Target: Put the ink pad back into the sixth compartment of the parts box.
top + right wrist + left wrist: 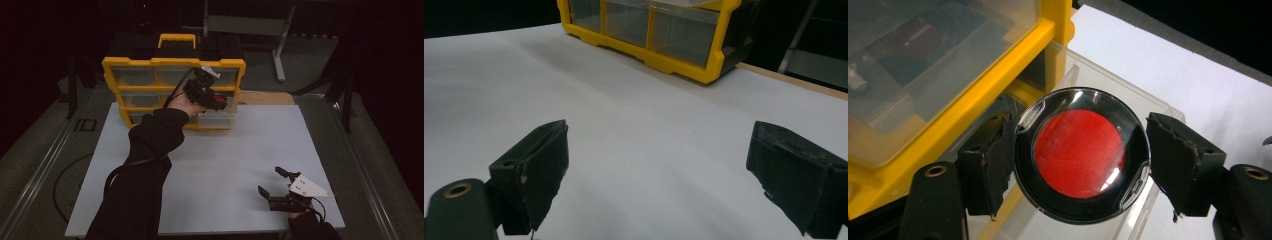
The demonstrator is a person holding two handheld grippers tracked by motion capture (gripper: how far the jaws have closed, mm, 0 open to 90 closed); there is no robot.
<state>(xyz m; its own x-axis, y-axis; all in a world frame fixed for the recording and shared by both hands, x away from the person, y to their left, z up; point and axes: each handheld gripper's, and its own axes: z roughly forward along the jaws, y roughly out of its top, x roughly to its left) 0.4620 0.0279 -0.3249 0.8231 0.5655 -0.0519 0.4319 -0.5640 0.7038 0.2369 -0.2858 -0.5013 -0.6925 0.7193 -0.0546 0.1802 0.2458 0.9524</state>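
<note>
A round black case with a red disc inside (1082, 154) sits clamped between the pads of the left gripper (1079, 162), its clear lid catching the light. The jaws are closed just as far as the width of the case, one pad (997, 160) pressing its rim at nine o'clock and the other pad (1170, 162) at three o'clock. Behind and below the case a clear drawer (1108, 85) stands pulled out of a yellow drawer cabinet (998, 75), whose frame fills the ten o'clock part of the left gripper view.

In the high view the left gripper (212, 99) holds the case (219, 101) raised in front of the cabinet (172, 90), near the cabinet's right-hand drawers, with the person's dark sleeve (145, 165) reaching up from six o'clock. The cabinet stands at twelve o'clock on the white tabletop (225, 150), with a yellow handle (176, 39) on top.

The right gripper (272, 182) rests low over the table at about five o'clock, well apart from the cabinet, a grey plate (307, 186) on top. Its jaws are spread wide with nothing between them; in the right gripper view its pads (539, 165) frame bare tabletop (649, 140), and the cabinet (659, 35) lies at twelve o'clock.
</note>
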